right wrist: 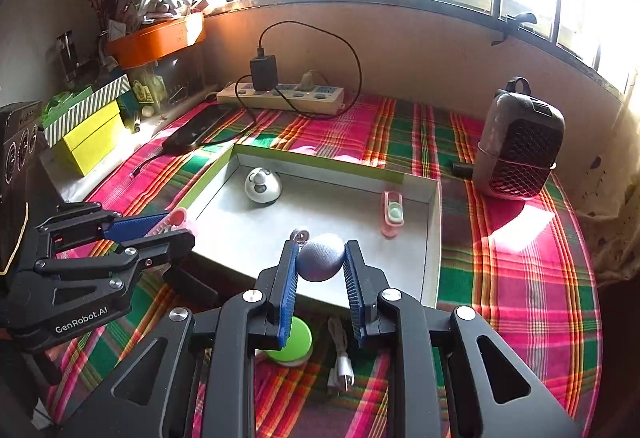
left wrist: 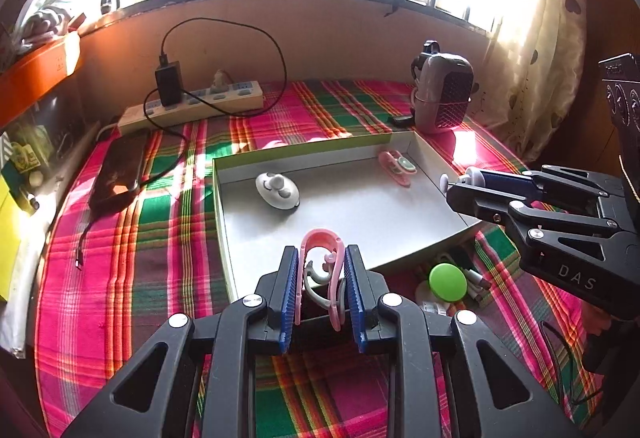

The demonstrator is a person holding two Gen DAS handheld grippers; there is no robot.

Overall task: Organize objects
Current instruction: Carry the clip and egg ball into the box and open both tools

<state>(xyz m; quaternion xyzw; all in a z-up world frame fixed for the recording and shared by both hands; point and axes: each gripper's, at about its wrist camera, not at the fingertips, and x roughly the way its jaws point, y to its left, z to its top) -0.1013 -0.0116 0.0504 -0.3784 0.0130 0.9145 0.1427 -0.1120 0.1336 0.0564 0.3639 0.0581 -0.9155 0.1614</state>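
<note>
A: The left gripper [left wrist: 320,278] is clamping a pink clip [left wrist: 322,270] between its blue pads [left wrist: 289,294], and the clip is hanging just short of the near rim of the shallow box [left wrist: 280,154]. Is the grip looking safe to you?

B: Not entirely. The clip is a thin open loop, so the pads are likely squeezing springy plastic; it could be twisting or popping out before it is clearing the rim.

A: And the right gripper [right wrist: 320,270]?

B: It is closing on a small grey ball-shaped thing [right wrist: 321,257], held out at the fingertips, over the near part of the box floor. A round shape pinched that far forward could be rolling free.

A: Where would it be landing?

B: Probably in the box, though beneath and behind the fingers a green round lid [right wrist: 294,344] and a white plug with its cable [right wrist: 340,366] are lying on the plaid cloth [right wrist: 520,298].

A: Anything ahead in the way?

B: A white egg-shaped toy [right wrist: 262,185] and another pink clip [right wrist: 393,212] are sitting farther in; dropping carelessly could be knocking them.
</note>
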